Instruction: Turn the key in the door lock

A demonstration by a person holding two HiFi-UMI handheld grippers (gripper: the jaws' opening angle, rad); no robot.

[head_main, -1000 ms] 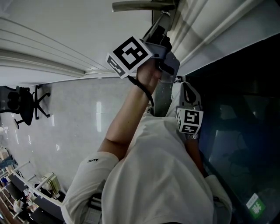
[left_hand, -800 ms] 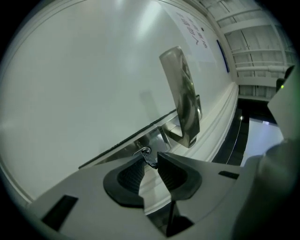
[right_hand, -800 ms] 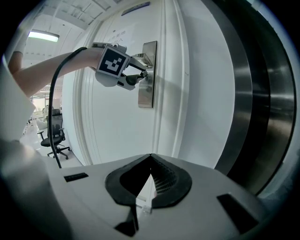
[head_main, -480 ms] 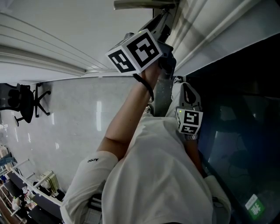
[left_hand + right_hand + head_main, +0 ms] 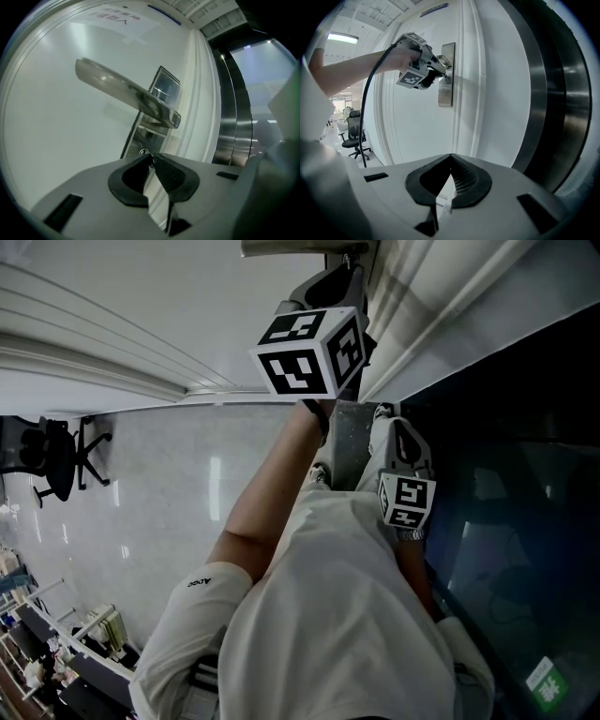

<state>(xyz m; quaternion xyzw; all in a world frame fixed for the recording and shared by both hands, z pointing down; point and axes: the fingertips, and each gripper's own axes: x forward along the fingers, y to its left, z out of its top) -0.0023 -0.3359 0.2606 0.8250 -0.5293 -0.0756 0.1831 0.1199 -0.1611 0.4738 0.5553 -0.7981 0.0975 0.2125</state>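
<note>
1. The lock plate (image 5: 165,84) sits near the edge of a white door (image 5: 61,140). In the right gripper view a dark metal frame (image 5: 548,93) stands to the plate's right.
2. The door handle (image 5: 123,91) juts out from the plate and crosses just above the left gripper (image 5: 151,158).
3. An office chair (image 5: 52,460) stands on the pale tiled floor (image 5: 159,512), well apart from the plate on its left.
4. The left hand (image 5: 401,56) is raised, with the forearm reaching up to the plate. It holds its gripper level against the plate just under the handle, and the marker cube (image 5: 314,352) faces the head camera. A cable (image 5: 370,108) hangs down from this gripper.
5. The right gripper (image 5: 451,159) is held low and well back from the plate, aimed at the door beneath it.
6. The left gripper's jaws have just been closing. Their tips are clenched on the key (image 5: 150,161), a thin metal piece sticking out of the lock in the lower part of the plate.
7. The right gripper's jaw tips meet with nothing between them.
</note>
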